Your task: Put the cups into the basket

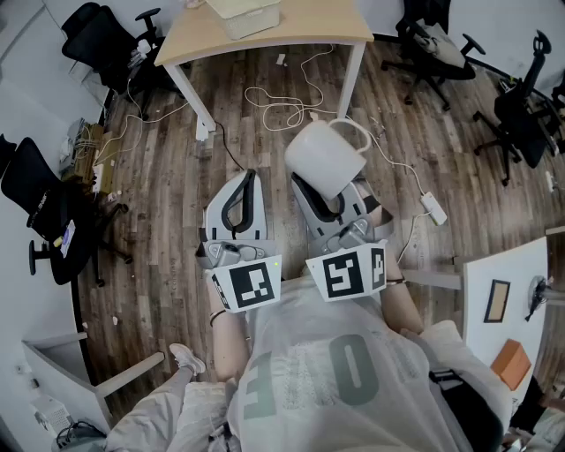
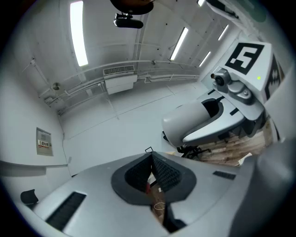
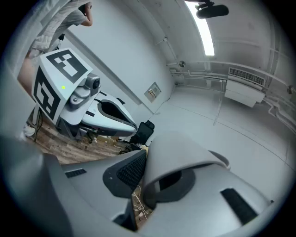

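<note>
My R gripper is clamped on the white cup, center of the head view, just right of middle. The jaws are open only as far as the cup wall is thick: one pad sits on the outside and the other jaw goes inside the mouth. Pinching the wall leaves the handle free at upper right. The cup sits tipped w/ its base up and left, prob. because both tools are tilted upward; their cams see mostly ceiling.

L gripper is just left of it, near but apart. Its jaws are fully together w/ nothing between them, so it looks to be only riding along.

The cup is in the air over the wood floor, well apart from the table at the top edge. A pale container sits on that table. It may be the basket, but I can't tell. So the cup's not in yet, and the carry over there is what's left.
</note>
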Action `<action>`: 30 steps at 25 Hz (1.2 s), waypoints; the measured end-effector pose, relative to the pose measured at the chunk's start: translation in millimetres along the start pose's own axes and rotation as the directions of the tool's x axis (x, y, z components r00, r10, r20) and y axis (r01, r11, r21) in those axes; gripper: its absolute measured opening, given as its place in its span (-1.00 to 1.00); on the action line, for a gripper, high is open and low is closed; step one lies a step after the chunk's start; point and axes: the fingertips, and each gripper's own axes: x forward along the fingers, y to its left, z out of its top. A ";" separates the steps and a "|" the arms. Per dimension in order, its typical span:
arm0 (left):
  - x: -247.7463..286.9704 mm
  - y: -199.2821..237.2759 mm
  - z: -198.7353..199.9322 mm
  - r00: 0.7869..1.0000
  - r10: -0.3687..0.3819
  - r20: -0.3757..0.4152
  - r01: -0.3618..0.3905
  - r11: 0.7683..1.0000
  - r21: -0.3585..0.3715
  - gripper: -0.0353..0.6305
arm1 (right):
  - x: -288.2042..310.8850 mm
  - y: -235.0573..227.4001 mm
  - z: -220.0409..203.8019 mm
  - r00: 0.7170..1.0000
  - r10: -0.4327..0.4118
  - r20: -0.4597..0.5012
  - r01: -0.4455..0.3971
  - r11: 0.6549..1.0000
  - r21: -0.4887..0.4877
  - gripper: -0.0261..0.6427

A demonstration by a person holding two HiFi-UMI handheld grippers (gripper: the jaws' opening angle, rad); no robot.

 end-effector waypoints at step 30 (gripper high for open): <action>24.5 25.3 -30.7 0.998 -0.036 -0.047 0.037 0.999 0.022 -0.87 | 25.4 -4.8 -4.1 0.999 -0.044 -0.003 0.044 0.999 -0.003 -0.78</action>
